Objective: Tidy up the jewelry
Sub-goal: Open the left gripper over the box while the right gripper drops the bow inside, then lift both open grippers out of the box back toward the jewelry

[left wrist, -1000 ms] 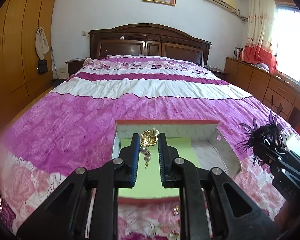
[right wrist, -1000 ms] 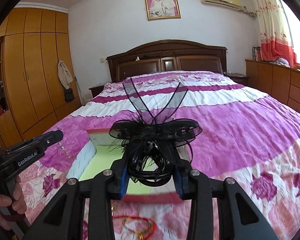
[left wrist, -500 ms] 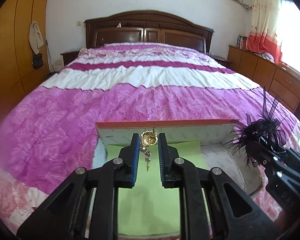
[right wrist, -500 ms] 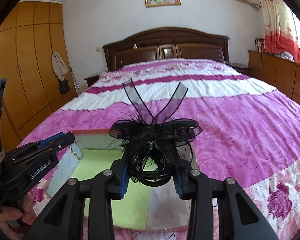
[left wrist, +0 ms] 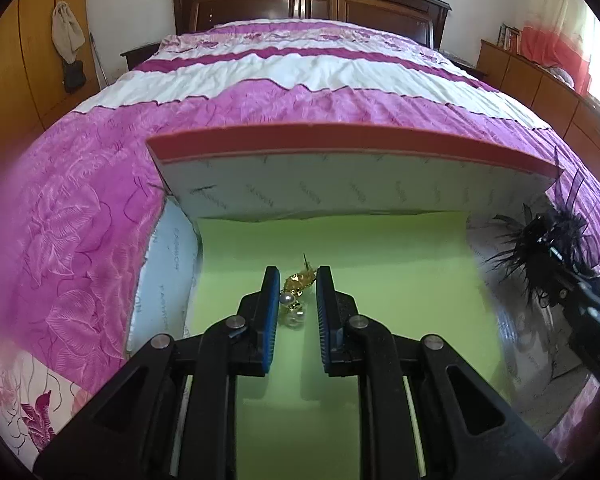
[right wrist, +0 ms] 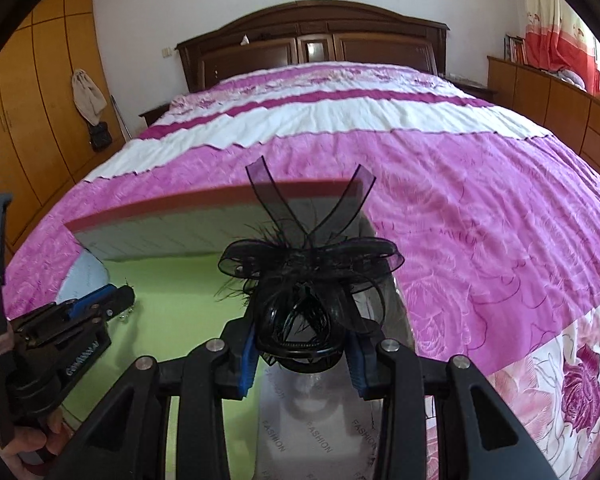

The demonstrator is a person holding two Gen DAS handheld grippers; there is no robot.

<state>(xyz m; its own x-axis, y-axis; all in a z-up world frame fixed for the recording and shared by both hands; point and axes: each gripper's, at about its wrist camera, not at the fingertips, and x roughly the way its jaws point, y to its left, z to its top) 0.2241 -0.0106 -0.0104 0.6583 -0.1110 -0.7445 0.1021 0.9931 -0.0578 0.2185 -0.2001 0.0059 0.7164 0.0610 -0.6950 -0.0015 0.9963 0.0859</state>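
Our left gripper [left wrist: 298, 280] clamped on a gold pearl earring [left wrist: 298, 281] over the box's green floor [left wrist: 380, 248], our right gripper [right wrist: 300, 344] pinching a black feathered hair bow [right wrist: 308, 264], box [right wrist: 204, 204] on the pink bedspread [right wrist: 480, 200].

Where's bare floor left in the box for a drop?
Green box floor is bare from the far wall to the left gripper, whose gold earring hangs there. Right edge is crowded: right gripper with black hair bow.
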